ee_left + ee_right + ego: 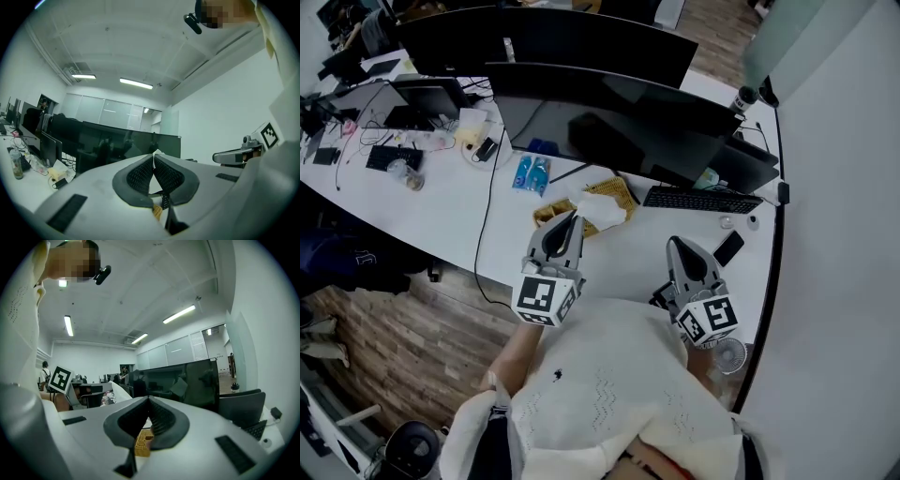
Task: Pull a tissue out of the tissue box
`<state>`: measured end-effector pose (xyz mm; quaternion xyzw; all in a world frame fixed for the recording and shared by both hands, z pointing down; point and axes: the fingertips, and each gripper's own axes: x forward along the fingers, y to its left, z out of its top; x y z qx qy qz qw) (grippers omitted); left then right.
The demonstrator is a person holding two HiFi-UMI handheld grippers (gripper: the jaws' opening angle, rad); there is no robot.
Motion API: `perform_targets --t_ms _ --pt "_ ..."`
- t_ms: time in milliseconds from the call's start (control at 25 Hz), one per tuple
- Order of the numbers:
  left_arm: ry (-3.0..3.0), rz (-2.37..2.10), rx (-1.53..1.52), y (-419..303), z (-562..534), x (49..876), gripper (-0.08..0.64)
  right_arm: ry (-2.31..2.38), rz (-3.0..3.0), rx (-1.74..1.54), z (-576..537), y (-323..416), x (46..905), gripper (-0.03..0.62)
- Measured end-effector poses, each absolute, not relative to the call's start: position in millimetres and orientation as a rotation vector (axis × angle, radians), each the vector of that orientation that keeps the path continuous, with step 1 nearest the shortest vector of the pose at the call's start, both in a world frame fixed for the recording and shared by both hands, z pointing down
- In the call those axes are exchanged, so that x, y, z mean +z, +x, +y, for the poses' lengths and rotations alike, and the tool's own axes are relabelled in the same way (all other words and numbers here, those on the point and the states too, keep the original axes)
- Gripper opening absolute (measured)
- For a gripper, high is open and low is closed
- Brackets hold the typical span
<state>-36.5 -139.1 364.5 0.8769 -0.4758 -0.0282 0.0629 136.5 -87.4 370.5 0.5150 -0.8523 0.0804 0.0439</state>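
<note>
A woven yellow tissue box (pixel 622 191) stands on the white desk (pixel 441 220) in front of the monitors. A white tissue (pixel 602 208) rises crumpled out of its top. My left gripper (pixel 576 219) reaches the tissue's left edge and is shut on it. In the left gripper view a thin white strip of tissue (pixel 153 159) shows between the closed pads of that gripper (pixel 153 155). My right gripper (pixel 675 244) hovers to the right of the box, shut and holding nothing. In the right gripper view a piece of the yellow box (pixel 143 441) shows below its closed jaws (pixel 148 399).
Two wide dark monitors (pixel 609 103) stand just behind the box. A black keyboard (pixel 701 199) and a phone (pixel 729 247) lie at the right, blue bottles (pixel 531 174) at the left. A small fan (pixel 729 356) sits near the desk's front right corner. A cable (pixel 490 211) runs over the front edge.
</note>
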Motion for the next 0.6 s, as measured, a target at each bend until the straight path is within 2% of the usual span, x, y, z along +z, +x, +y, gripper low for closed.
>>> perform_targets --t_ms 600 --pt "2.627 -1.452 -0.062 -37.0 -130.7 371.1 0.014 1.491 -2.642 0.24 -86.2 127.6 375.5 0.0"
